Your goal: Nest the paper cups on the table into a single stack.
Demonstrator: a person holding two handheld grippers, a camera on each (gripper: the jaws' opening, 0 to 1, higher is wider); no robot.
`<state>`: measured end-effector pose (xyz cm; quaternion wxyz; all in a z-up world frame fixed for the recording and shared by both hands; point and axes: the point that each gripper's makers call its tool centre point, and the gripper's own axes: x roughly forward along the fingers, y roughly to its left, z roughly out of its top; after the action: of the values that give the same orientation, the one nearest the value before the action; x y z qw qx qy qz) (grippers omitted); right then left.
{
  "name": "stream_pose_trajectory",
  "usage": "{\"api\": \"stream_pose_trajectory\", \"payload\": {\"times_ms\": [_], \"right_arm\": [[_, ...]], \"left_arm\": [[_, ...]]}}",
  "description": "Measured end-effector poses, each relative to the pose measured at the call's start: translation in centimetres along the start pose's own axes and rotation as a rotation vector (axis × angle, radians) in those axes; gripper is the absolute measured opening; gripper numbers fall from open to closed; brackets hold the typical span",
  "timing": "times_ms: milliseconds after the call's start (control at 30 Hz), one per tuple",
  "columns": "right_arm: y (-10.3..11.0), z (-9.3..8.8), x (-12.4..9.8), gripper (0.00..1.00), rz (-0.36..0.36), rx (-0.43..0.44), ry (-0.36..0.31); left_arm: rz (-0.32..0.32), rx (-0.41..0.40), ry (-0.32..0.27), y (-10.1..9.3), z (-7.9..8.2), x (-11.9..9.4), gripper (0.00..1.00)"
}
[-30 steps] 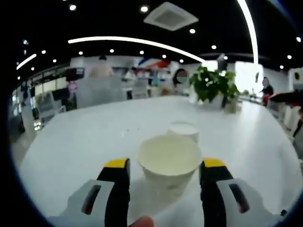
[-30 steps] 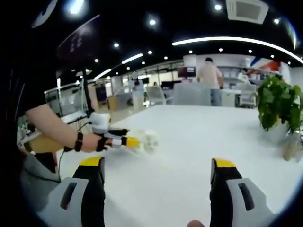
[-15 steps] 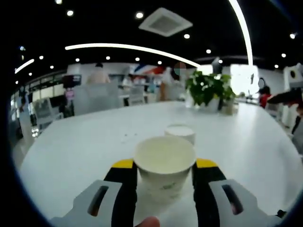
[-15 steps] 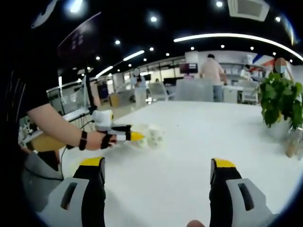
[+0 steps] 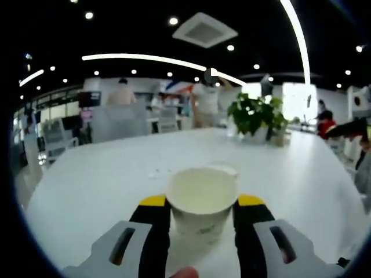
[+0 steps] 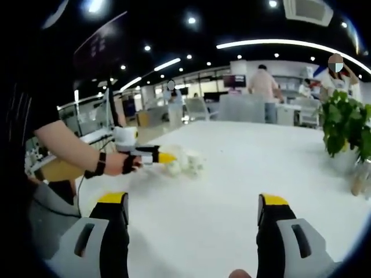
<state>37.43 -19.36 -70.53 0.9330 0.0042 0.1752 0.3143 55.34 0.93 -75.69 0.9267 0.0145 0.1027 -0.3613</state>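
A white paper cup (image 5: 202,197) stands upright between the yellow-tipped jaws of my left gripper (image 5: 202,202), which is shut on its sides. Right behind it a second paper cup (image 5: 224,169) sits on the white table (image 5: 98,179), mostly hidden by the held cup's rim. In the right gripper view, the left gripper (image 6: 167,157) comes in from the left in a person's hand, with the held cup (image 6: 178,164) close beside the second cup (image 6: 195,164). My right gripper (image 6: 192,202) hangs open over the bare table (image 6: 232,174), well short of both cups.
A potted plant (image 5: 255,114) stands at the table's far side, also seen at the right edge as the plant (image 6: 345,124). The person's bare forearm (image 6: 69,147) reaches in from the left. Chairs and people stand beyond the table.
My left gripper's jaws closed onto the near cup, and it has risen slightly toward the second cup, which now hides more behind it. The right gripper stays open.
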Motion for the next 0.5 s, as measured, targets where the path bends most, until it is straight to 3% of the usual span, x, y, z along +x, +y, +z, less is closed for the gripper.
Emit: {"api": "stream_pose_trajectory", "payload": {"times_ms": [167,500], "right_arm": [[1.2,0.3,0.0,0.90,0.030,-0.029,0.004],[2.4,0.6,-0.1,0.90,0.044,-0.039,-0.014]], "left_arm": [[0.000,0.003,-0.021,-0.3,2.2,-1.2,0.41],[0.012,0.015,-0.037,-2.0,4.9,-3.8,0.41]]}}
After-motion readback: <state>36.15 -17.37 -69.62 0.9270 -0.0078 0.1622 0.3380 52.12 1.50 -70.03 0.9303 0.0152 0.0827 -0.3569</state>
